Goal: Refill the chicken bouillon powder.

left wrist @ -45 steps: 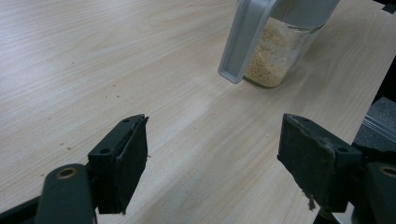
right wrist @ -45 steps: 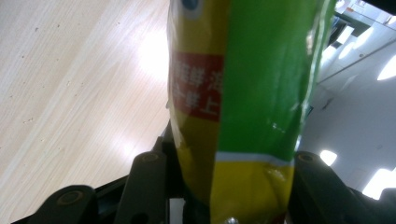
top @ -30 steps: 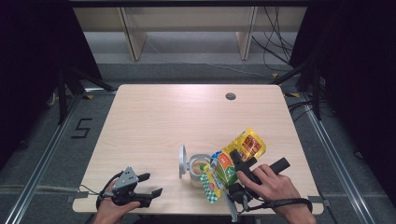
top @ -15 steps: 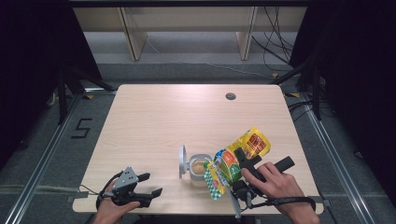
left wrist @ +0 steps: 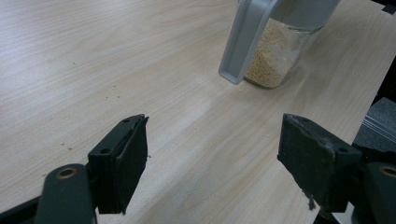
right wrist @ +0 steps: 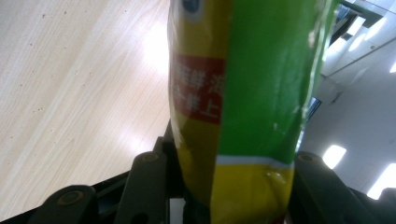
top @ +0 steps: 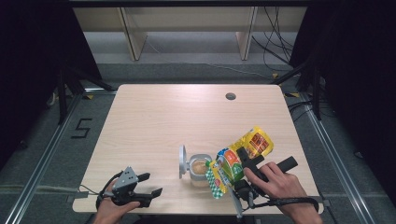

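At about five o'clock on the wooden table, as seen in the high view, a yellow and green snack bag is held by the right gripper, which is grasped by the person's right hand. The bag is tilted, its yellow end raised toward one o'clock and its green checked end lowered toward seven o'clock, over the mouth of a clear jar. In the right gripper view the bag is seen clamped between the two black jaws, which are pressed against it from either side; red print is visible on its yellow face.

The jar stands just beside the bag, at nine o'clock from it, with a pale grainy filling inside. Its grey hinged lid is stood open on edge at the jar's nine o'clock side. In the left gripper view the jar is seen at one o'clock, its lid hanging in front of it, and a few crumbs are scattered on the tabletop.

At seven o'clock on the table, well apart from the jar, the left gripper is held low by the left hand. Its jaws are spread wide with nothing between them, bare wood being seen in the gap.
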`<state>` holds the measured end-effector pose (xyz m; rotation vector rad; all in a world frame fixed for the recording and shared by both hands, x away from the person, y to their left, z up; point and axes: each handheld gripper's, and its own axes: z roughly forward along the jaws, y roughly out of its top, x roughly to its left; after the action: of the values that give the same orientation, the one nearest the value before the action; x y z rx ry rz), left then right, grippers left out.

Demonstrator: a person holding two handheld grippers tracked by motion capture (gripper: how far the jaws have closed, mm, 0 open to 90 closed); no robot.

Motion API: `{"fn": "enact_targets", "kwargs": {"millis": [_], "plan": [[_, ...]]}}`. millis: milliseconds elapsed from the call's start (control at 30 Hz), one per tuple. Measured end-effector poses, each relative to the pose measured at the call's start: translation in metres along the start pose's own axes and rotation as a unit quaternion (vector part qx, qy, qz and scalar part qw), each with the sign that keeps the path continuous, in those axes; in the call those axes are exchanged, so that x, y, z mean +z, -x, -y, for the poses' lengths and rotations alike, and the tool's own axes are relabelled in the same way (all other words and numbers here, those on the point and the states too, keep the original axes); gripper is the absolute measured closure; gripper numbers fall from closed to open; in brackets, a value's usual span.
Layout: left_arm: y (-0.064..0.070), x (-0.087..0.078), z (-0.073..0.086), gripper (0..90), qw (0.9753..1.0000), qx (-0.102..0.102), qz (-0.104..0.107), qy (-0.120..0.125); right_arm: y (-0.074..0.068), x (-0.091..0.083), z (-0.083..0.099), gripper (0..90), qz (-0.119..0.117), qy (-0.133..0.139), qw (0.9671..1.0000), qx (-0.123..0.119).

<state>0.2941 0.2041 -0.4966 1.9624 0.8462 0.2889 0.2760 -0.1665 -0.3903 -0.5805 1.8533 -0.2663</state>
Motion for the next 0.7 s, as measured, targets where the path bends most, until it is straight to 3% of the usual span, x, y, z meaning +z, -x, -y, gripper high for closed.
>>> {"fn": "enact_targets", "kwargs": {"millis": [33, 567, 600, 667, 700], "plan": [[0.0000, 0.0000, 0.0000, 23.5, 1.0000, 0.000, 0.000, 0.000, 0.0037, 0.0009, -0.0008, 64.1, 0.007, 0.013, 0.9996, -0.023], [-0.0002, 0.0003, 0.0001, 23.5, 1.0000, 0.000, 0.000, 0.000, 0.0048, 0.0001, -0.0093, 64.1, 0.011, 0.026, 0.9992, -0.029], [-0.0001, 0.0003, 0.0001, 23.5, 1.0000, -0.001, 0.001, 0.000, 0.0015, -0.0009, -0.0088, 64.1, 0.008, 0.017, 0.9998, -0.007], [-0.0001, 0.0001, 0.0000, 23.5, 1.0000, -0.001, 0.000, -0.001, 0.0058, 0.0000, -0.0104, 64.1, 0.012, 0.027, 0.9990, -0.034], [0.0000, 0.0001, 0.0000, 23.5, 1.0000, -0.001, 0.000, 0.000, 0.0057, 0.0000, -0.0105, 64.1, 0.012, 0.028, 0.9990, -0.033]]}}
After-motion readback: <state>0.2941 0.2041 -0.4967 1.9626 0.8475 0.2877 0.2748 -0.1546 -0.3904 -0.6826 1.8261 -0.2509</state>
